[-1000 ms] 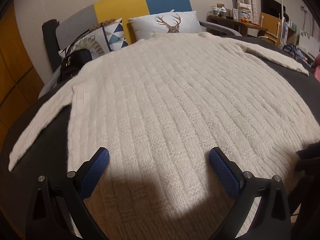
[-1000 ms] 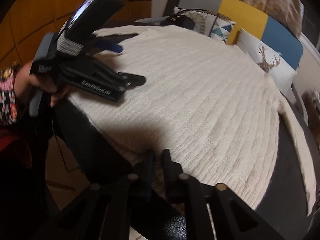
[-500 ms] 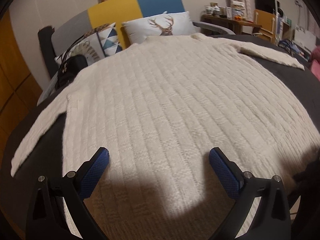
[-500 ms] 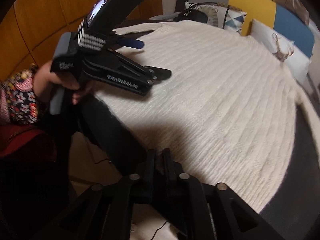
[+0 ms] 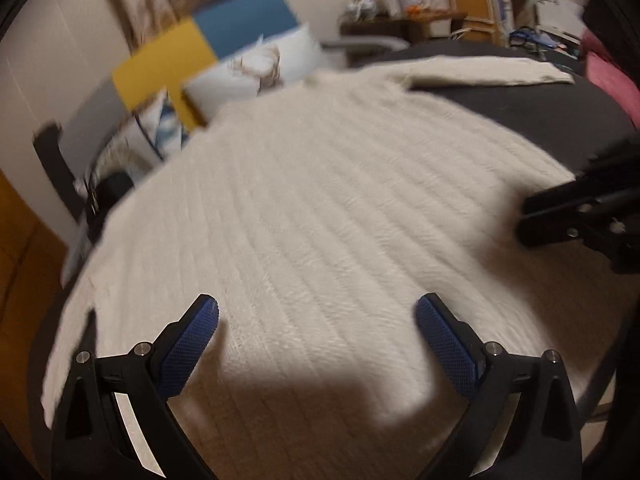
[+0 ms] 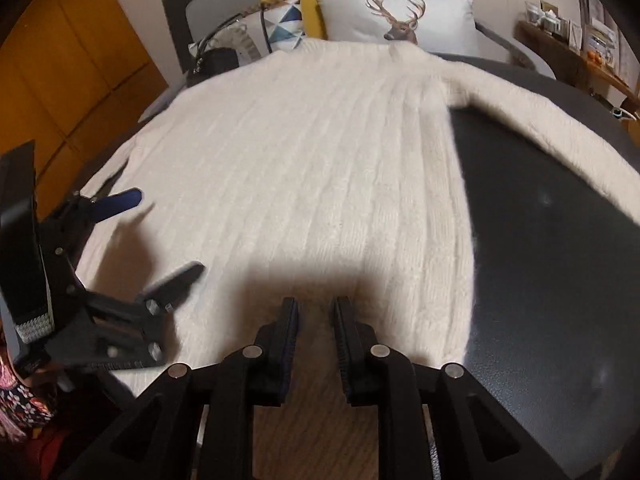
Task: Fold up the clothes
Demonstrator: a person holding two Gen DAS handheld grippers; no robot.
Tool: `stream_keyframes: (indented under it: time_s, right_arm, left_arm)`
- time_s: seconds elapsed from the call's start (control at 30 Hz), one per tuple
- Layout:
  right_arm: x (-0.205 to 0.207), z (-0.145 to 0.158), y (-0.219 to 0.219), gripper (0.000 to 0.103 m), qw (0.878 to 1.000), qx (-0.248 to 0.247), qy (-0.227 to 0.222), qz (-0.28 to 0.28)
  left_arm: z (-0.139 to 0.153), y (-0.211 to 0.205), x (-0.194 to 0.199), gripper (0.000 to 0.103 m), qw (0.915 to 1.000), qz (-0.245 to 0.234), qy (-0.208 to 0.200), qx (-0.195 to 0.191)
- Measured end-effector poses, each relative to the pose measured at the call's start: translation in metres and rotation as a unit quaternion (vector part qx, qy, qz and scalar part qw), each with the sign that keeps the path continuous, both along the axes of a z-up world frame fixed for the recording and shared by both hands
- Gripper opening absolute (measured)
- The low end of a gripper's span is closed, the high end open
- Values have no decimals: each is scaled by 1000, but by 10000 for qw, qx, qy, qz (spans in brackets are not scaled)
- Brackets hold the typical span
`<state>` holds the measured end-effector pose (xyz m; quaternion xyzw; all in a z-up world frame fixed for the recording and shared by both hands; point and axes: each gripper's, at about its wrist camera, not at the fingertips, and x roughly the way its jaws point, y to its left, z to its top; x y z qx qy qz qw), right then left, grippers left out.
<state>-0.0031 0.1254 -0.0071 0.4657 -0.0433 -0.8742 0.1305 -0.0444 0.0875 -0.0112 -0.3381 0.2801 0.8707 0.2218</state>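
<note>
left gripper (image 5: pixel 317 312) spread over sweater (image 5: pixel 320 216), seemingly clear

Sweater (image 6: pixel 304 152) flat on table (image 6: pixel 552 240), pillows (image 6: pixel 396 20) behind, L gripper (image 5: pixel 316 320) & R gripper (image 6: pixel 314 312) at near hem.

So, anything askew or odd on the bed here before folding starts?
Nothing stands out. The cream sweater lies flat and spread on the dark bed, one sleeve stretched out sideways. A black bag sits by the pillows. The left view is blurred.
</note>
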Motion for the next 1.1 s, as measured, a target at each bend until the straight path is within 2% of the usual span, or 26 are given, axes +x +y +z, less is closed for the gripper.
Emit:
stream_keyframes:
  time_s: [0.1,0.17,0.27,0.4,0.5,0.53,0.6,0.67,0.77,0.8,0.87,0.97,1.03,1.1]
  right_arm:
    - [-8,-10,11,18,9989,62,-107,-455]
    - [-9,-11,17,18,9983,-116,-111,-557]
    - [-15,-12,27,18,9969,-371,-131,-685]
    - [-11,-12,29,18,9968,-369,-57,-708]
    - [-12,-1,21,21,9973,-421,-78,-593]
    - [-13,3,19,21,9975,-444,-88,-551]
    - [-14,8,6,19,9983,-506,-79,-287]
    - [-19,3,-9,19,9992,-337,-215,-98]
    - [-23,-7,-29,19,9989,-73,-439,168]
    - [-19,-8,-33,19,9988,28,-420,248]
    - [-3,-7,-40,19,9980,310,-343,442]
    - [18,-8,-36,19,9966,344,-450,596]
    - [31,-8,-33,19,9956,343,-535,690]
    - [45,-9,-29,19,9944,341,-620,783]
  left_arm:
    - [-1,-5,23,101,9994,-320,105,-71]
    - [-1,-16,33,101,9993,-365,71,-11]
    - [1,-36,41,101,9992,-280,-155,223]
    - [2,-55,47,101,9958,-240,-667,587]
    - [16,-69,45,101,9957,28,-522,761]
    - [21,-76,37,101,9954,276,-392,834]
    - [26,-85,21,101,9923,675,-326,983]
    - [25,-90,2,100,9874,961,-449,1171]
    - [7,-80,-8,84,9904,1009,-602,726]
    - [-2,-76,-8,84,9918,971,-650,510]
    - [-4,-80,-1,84,9912,1009,-545,668]
    - [-8,-91,3,84,9871,1109,-570,1008]
    - [-10,-93,2,84,9858,1149,-564,1086]
    - [-10,-89,3,84,9874,1174,-468,957]
